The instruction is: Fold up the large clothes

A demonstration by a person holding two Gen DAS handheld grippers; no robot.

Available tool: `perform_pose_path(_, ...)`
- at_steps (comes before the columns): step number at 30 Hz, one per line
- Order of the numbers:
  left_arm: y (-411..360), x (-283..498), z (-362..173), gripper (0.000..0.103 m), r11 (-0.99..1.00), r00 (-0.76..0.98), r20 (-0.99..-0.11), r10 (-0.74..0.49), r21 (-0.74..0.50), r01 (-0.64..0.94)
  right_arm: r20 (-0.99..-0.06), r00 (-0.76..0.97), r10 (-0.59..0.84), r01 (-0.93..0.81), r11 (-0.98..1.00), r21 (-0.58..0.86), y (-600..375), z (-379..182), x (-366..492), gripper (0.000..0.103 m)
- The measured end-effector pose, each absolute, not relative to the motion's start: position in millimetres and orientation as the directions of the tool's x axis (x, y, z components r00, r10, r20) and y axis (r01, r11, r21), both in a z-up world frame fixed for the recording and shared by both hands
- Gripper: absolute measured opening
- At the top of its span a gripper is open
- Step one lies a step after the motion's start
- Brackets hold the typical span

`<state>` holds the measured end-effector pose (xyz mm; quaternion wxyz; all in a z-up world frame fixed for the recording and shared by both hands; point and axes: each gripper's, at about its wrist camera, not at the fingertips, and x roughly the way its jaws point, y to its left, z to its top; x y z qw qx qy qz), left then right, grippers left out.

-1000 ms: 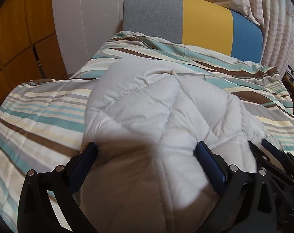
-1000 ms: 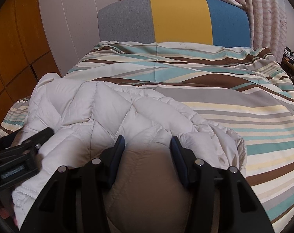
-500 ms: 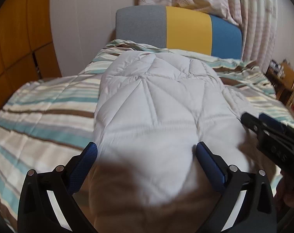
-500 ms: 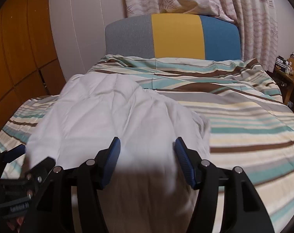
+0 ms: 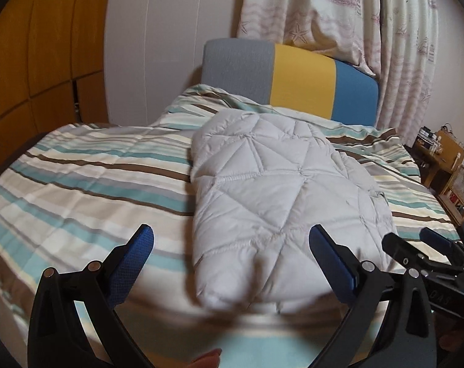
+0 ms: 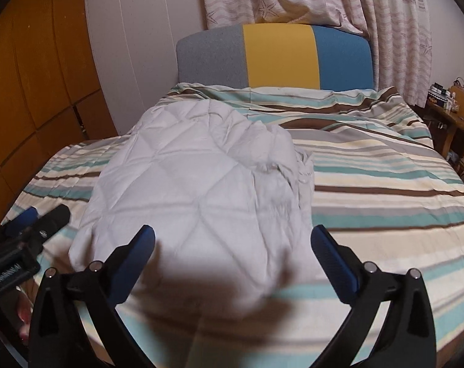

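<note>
A pale grey quilted puffer jacket [image 5: 278, 196] lies folded into a long bundle on the striped bedcover [image 5: 94, 184]. It also shows in the right wrist view [image 6: 195, 196], with a rumpled edge on its right side. My left gripper [image 5: 230, 257] is open and empty, just short of the jacket's near end. My right gripper [image 6: 232, 257] is open and empty, over the jacket's near end. The right gripper shows at the right edge of the left wrist view [image 5: 428, 257]. The left gripper shows at the left edge of the right wrist view [image 6: 32, 224].
The bed has a grey, yellow and blue headboard [image 6: 275, 58] at the far end. Orange wooden cabinets [image 6: 32, 92] stand to the left. Patterned curtains [image 5: 339, 15] hang behind. A wooden shelf with small items [image 5: 446, 159] stands right of the bed.
Both grippers have let go of the jacket and pulled back from it. The right gripper's jaws opened wider. The jacket now lies folded on the bed.
</note>
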<state>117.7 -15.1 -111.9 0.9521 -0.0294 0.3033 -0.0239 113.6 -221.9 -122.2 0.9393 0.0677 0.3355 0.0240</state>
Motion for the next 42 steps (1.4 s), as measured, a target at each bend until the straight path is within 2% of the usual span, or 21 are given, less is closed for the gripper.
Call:
perform_pose_path(15,-0.4,50.2,-86.5,0.100,1.000,0.839,-0.544,0.006,-0.009,-0.013,-0.605,0.791,0.089,0.004,0.988,0.151,-214.8,-88.1,48.0,0.101)
perform_pose_path(42,-5.7,53.8,-92.8,0.100,0.999,0.817,-0.576,-0.032,-0.031,0.017,-0.613,0.787,0.075,0.018,0.989,0.144,-222.9,-89.8,47.2,0.101)
